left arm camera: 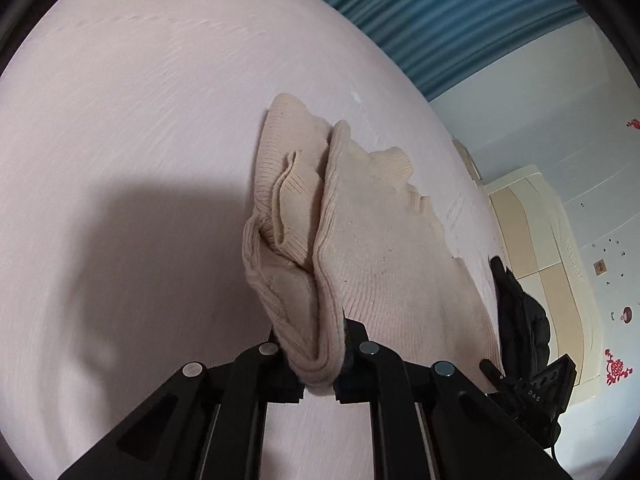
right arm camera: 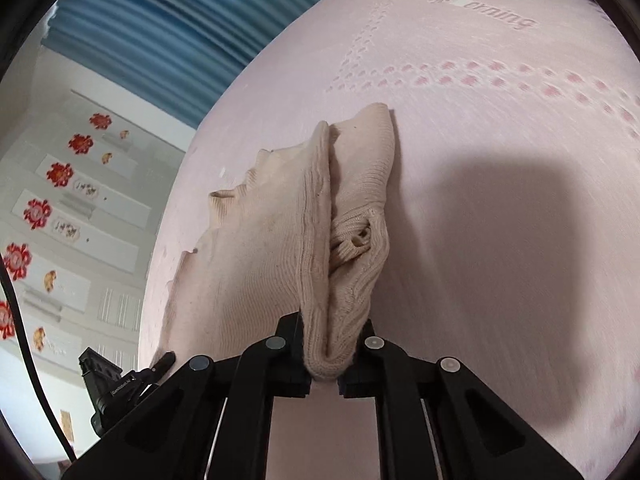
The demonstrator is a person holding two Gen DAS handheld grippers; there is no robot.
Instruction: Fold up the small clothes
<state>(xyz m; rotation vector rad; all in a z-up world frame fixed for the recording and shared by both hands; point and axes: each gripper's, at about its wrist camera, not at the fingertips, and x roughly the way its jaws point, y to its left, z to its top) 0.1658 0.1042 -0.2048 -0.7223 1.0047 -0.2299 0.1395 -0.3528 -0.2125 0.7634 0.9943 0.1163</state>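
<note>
A small beige ribbed knit garment (left arm camera: 360, 248) hangs bunched over a pink bedsheet (left arm camera: 140, 140). My left gripper (left arm camera: 318, 364) is shut on one folded edge of it. In the right wrist view the same garment (right arm camera: 320, 232) is pinched at another edge by my right gripper (right arm camera: 326, 360), also shut on it. The cloth stretches between the two grippers and its far end rests on the sheet. The other gripper shows as a black shape at the right edge of the left view (left arm camera: 524, 380) and at the lower left of the right view (right arm camera: 116, 384).
The pink sheet (right arm camera: 500, 160) has a dotted pattern and printed lettering (right arm camera: 500, 16). Blue curtains (left arm camera: 460, 12) hang behind the bed. A cream cabinet (left arm camera: 532, 232) stands beside it, and a wall with red flower stickers (right arm camera: 36, 212) is on the other side.
</note>
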